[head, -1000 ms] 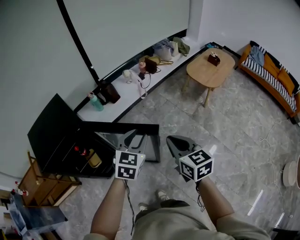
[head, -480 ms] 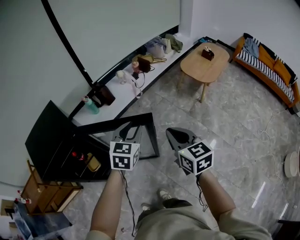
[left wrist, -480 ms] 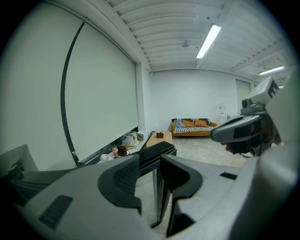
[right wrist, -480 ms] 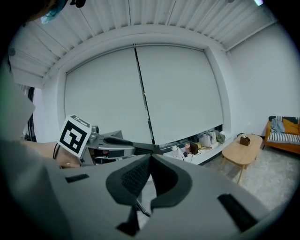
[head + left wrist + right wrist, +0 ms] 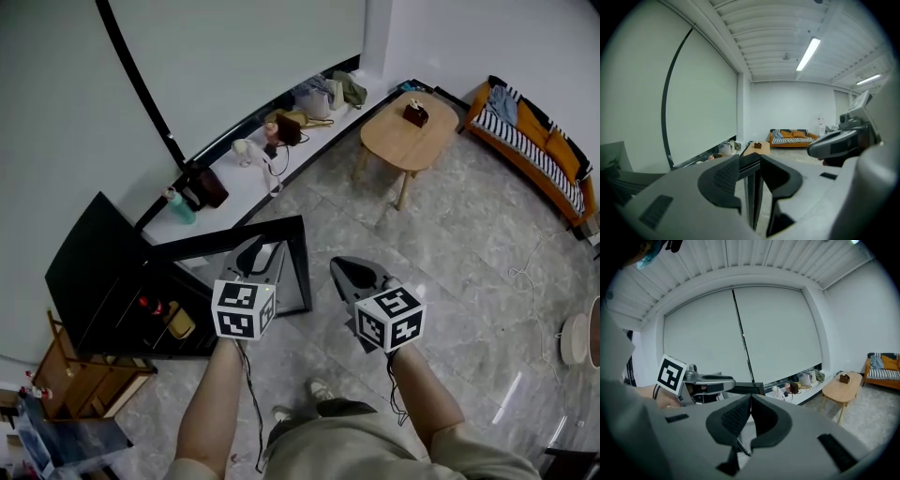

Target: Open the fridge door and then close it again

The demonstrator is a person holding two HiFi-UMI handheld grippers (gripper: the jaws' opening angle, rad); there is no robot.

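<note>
Grey marble floor (image 5: 469, 253) spreads wide, with a striped orange sofa (image 5: 539, 141) against the far right wall. A long white ledge (image 5: 225, 202) cluttered with bags runs under the window blind. An oval wooden tabletop (image 5: 403, 141) carrying a small brown box (image 5: 417, 114) stands well apart from the low black fridge (image 5: 94, 272) at left. A wooden rack (image 5: 84, 375) sits just beside the fridge. The fridge door (image 5: 302, 267) stands swung out over the floor. The left claw (image 5: 251, 255) is clamped on the door's frame. The right claw (image 5: 349, 274), clenched and empty, hovers just beside the door's free edge.
</note>
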